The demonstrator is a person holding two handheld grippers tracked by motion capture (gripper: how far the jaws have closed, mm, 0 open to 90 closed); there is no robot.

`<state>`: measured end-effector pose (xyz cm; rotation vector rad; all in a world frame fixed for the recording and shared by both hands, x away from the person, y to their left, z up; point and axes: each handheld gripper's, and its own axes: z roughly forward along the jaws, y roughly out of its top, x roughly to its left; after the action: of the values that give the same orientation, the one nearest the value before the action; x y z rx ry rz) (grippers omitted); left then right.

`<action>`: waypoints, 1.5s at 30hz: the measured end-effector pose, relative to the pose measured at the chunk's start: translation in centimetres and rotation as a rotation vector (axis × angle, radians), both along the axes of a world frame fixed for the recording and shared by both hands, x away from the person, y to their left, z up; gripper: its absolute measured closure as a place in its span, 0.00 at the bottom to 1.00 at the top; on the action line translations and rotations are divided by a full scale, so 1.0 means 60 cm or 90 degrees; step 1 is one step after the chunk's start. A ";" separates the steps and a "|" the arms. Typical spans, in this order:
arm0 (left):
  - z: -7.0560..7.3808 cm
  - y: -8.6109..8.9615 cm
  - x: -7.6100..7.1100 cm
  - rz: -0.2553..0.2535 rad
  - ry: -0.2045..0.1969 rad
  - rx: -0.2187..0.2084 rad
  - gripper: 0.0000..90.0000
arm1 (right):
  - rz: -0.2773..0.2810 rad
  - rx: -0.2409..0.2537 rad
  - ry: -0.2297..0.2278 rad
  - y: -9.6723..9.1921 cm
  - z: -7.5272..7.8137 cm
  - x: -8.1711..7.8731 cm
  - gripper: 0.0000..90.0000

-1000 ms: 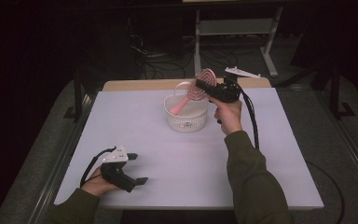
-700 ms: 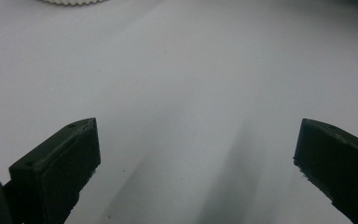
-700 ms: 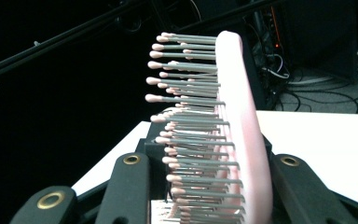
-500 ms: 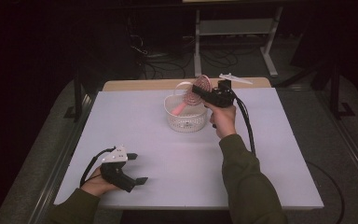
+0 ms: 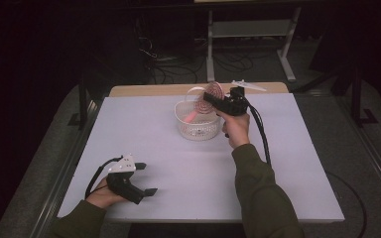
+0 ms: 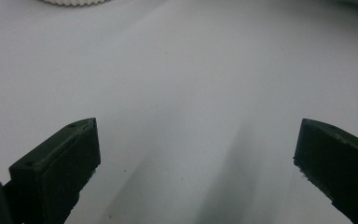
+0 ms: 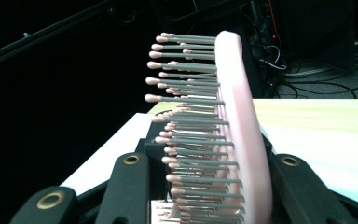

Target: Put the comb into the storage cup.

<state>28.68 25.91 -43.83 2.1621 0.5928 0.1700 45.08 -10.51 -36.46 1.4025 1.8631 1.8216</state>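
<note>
I have the right gripper (image 5: 213, 99) closed on a pink hairbrush (image 5: 206, 101), clamped across its head with the bristles (image 7: 186, 135) pointing sideways between the jaws. In the high view the brush hangs over the white basket (image 5: 196, 130), its handle angling down into the basket's opening; I cannot tell whether the handle touches the inside. The basket stands on the bench (image 5: 168, 163) toward the far edge, roughly midway along it. My right hand (image 5: 235, 130) is just beside the basket on its right.

The left gripper (image 5: 144, 179) rests near the bench's near left corner, well apart from the basket. Its jaws stand wide open over bare bench surface, with nothing between them, and the basket's rim (image 6: 77, 2) shows far ahead in the left gripper view.
</note>
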 end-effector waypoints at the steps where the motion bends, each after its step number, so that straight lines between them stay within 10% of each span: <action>1: 0.000 0.000 0.000 0.000 0.000 0.001 0.01 | -0.002 -0.002 0.000 0.000 -0.001 0.000 0.70; 45: -0.001 -0.002 -0.001 -0.003 0.003 0.002 0.01 | -0.018 -0.022 0.053 -0.027 -0.032 0.012 0.65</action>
<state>28.65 25.82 -43.89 2.1668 0.5900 0.1639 45.78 -12.16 -38.40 1.5064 1.8931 1.7356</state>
